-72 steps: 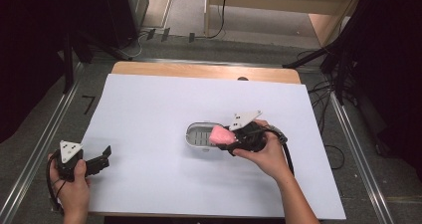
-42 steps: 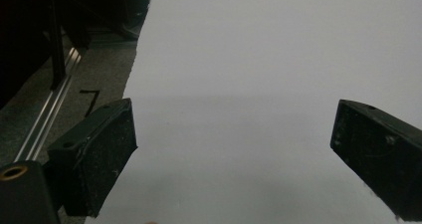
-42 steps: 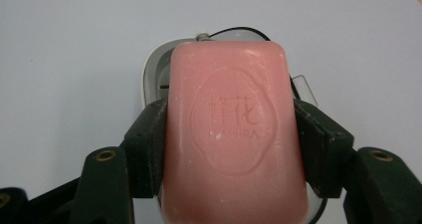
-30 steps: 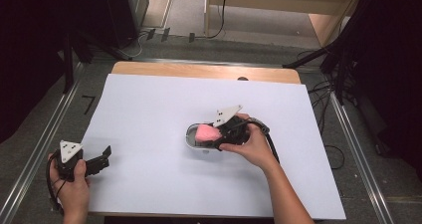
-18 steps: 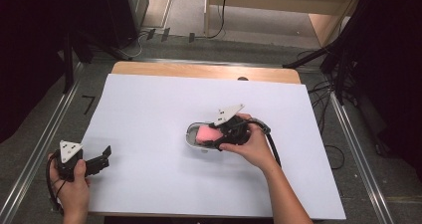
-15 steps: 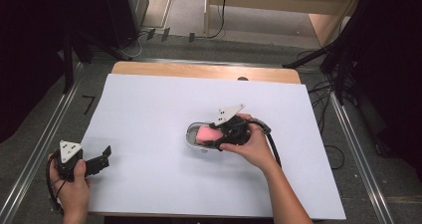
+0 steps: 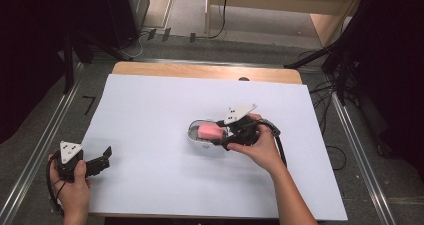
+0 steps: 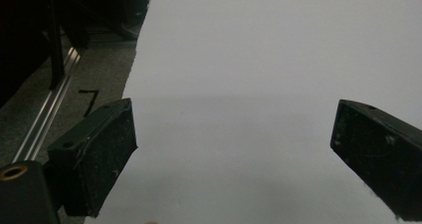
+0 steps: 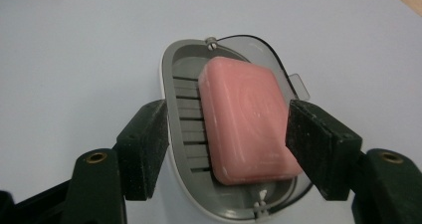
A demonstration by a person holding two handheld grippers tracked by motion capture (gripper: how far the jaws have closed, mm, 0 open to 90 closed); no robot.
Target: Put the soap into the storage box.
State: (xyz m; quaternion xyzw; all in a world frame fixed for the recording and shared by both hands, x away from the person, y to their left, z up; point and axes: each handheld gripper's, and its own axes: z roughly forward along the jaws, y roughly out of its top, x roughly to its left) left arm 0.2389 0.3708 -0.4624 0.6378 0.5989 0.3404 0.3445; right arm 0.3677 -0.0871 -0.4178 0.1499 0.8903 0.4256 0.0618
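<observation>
While the person's right hand hovers over the dish, the scene reads thus:
Right gripper [image 9: 229, 147]: jaws parted astride the dish, one pad beside the soap's edge, contact unclear; seemingly releasing or about to grasp.
Pink rounded-rectangular soap bar [image 9: 246, 119]: matte, smooth, lying tilted inside the dish, near the table's middle.
Grey oval plastic soap dish with slatted floor [image 9: 186, 107]: slats likely drain water; translucent hinged lid folded open behind.
Left gripper [image 8: 234, 154]: jaws wide apart, empty, parked at the sheet's near-left corner.
White paper-covered table [image 7: 150, 115]: flat, plain.

The left gripper [image 8: 234, 159] has its jaws spread wide over the white sheet [image 8: 259, 59], nothing between the fingers [image 8: 99, 154].
</observation>
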